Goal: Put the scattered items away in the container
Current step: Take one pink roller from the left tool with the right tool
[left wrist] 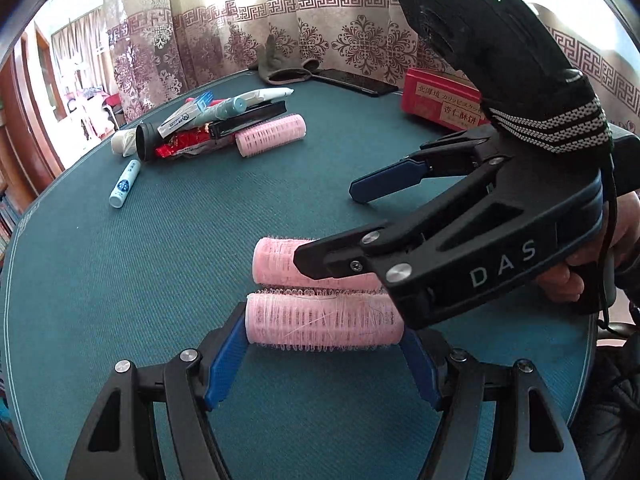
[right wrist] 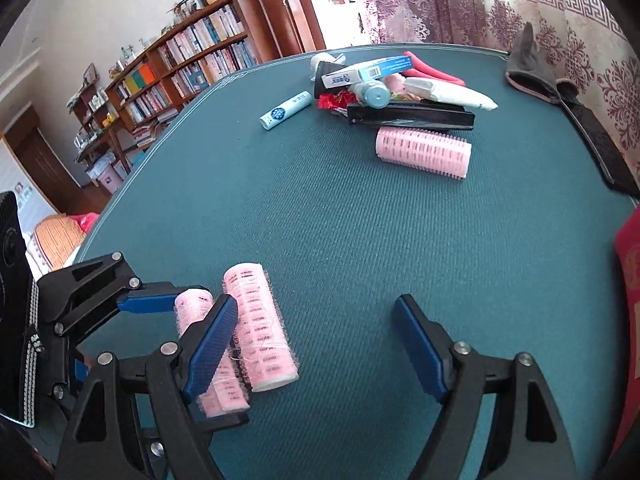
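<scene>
A pink cylindrical bristled hair roller (left wrist: 324, 326) is seen clamped lengthwise in the left gripper (left wrist: 324, 332), its two flat ends pressed against the blue ribbed pads (left wrist: 226, 360), low over the round table covered in teal woven cloth (left wrist: 160, 260). A second pink hair roller (left wrist: 280, 260) lies just behind the first, side against side, the bristles of the two touching. The right gripper (left wrist: 324, 224), held from the right by a person's hand (left wrist: 560, 276), is seen with its fingers spread wide and nothing between them; its lower black finger is laid across the second roller in the left wrist view, though contact cannot be told. Further back on the cloth a heap of items is gathered: a third pink hair roller (left wrist: 270, 134), a long black flat case (left wrist: 248, 118), a white squeeze tube (left wrist: 264, 94), a black round-mouthed cylinder (left wrist: 146, 142) and a red crinkled wrapper (left wrist: 180, 148). A small white and blue tube (left wrist: 124, 184) lies alone, near the heap. A red rectangular box with white lettering (left wrist: 440, 96) stands at the far right of the table, well apart from the rollers. A grey knitted glove (left wrist: 280, 68) and a flat black phone (left wrist: 352, 80) rest by the patterned curtain (left wrist: 360, 40)
</scene>
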Demonstrator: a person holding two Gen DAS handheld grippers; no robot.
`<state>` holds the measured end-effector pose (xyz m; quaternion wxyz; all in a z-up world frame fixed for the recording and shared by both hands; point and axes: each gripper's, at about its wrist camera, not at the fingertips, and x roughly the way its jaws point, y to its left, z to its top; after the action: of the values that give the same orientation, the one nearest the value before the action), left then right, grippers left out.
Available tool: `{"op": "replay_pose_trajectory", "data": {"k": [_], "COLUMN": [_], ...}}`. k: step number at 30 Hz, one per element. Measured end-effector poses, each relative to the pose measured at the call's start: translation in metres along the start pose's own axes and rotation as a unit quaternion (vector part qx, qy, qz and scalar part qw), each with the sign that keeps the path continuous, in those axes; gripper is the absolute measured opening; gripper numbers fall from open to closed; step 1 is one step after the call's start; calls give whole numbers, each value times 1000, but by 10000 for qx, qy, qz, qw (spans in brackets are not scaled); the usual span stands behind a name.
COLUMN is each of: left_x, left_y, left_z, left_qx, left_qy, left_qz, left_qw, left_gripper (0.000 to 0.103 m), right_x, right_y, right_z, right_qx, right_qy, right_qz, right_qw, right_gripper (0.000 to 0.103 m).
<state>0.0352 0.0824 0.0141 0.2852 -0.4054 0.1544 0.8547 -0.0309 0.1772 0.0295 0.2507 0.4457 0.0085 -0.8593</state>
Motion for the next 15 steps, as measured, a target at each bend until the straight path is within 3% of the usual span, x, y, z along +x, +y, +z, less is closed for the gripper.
{"op": "replay_pose_trajectory", "data": {"k": [2,6,8,11,13,14,15], "left_x": [-3,-10,-15,-21,-23,-24,-25], "left_y": [4,13,15,17,18,19,19], "left_z": [-8,-18,-23,-26,-28,-29,-29], "left_qx": [-50,-269,-337,-394,-424,-447,-473], "left_qy": [80,206,177,179,172,165,157], "left_qz": [89,176,226,321,379,400,417], "left_qw": [9999,9993,9990,9985,9982,9981,9979], "left_gripper": [73,73,73,73,73,73,73], "right_x": [2,11,9,7,7,6,6], "right_y": [10,36,39,32,31,32,32], "right_z": [-5,-14,-14,-11,-8,-9,-8], "right_qx": [-386,-1244,-1329,-1089,-1024,-986,-937], "right_qy": [35,84,43,28,-8,-15,-18], "right_qz": [-82,-816,-914,-692,-675,-637,-629], "right_qw": [9992,9888,9869,9916,9925,9931,9936], "right_gripper": [83,83,83,63,39,33,32]}}
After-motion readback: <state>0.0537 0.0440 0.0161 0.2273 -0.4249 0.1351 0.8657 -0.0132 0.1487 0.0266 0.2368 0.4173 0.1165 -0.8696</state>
